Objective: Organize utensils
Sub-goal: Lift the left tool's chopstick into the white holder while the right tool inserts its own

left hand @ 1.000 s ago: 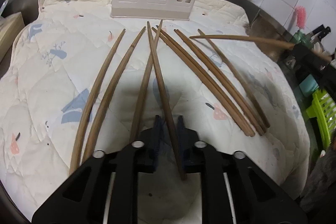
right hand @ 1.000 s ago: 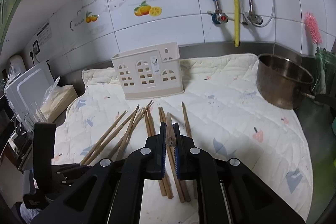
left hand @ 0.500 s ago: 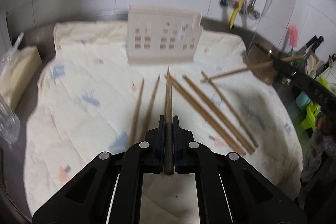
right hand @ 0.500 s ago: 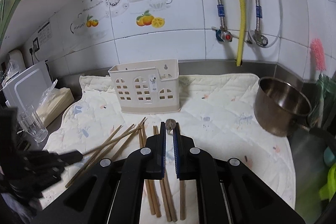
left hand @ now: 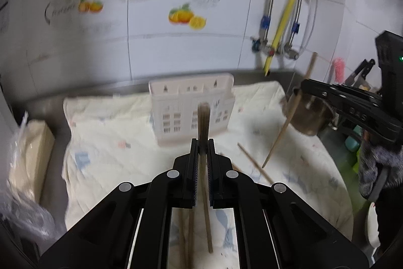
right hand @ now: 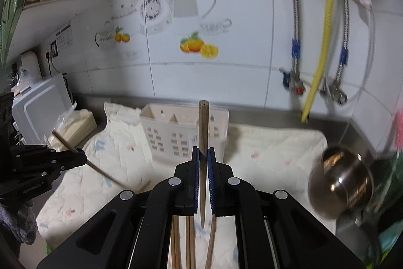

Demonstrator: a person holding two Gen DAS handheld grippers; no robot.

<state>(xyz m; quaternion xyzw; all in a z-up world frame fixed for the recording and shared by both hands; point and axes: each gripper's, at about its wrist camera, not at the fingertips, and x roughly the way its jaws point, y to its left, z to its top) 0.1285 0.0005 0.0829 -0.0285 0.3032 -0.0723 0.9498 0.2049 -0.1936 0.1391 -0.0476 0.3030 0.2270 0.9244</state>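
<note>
I am holding one wooden chopstick (left hand: 203, 122) clamped in the left gripper (left hand: 202, 150) and another chopstick (right hand: 203, 127) clamped in the right gripper (right hand: 203, 158), both raised above the quilted mat (right hand: 272, 143), facing the beige utensil caddy (right hand: 173, 132). More loose chopsticks (right hand: 191, 243) are lying on the mat below.

Both grippers matte black plastic: left gripper (left hand: 202, 150) and right gripper (right hand: 203, 158), round silver screws on linkages, blue ribbed pads (right hand: 209, 183) (grey knit sleeve behind)
</note>
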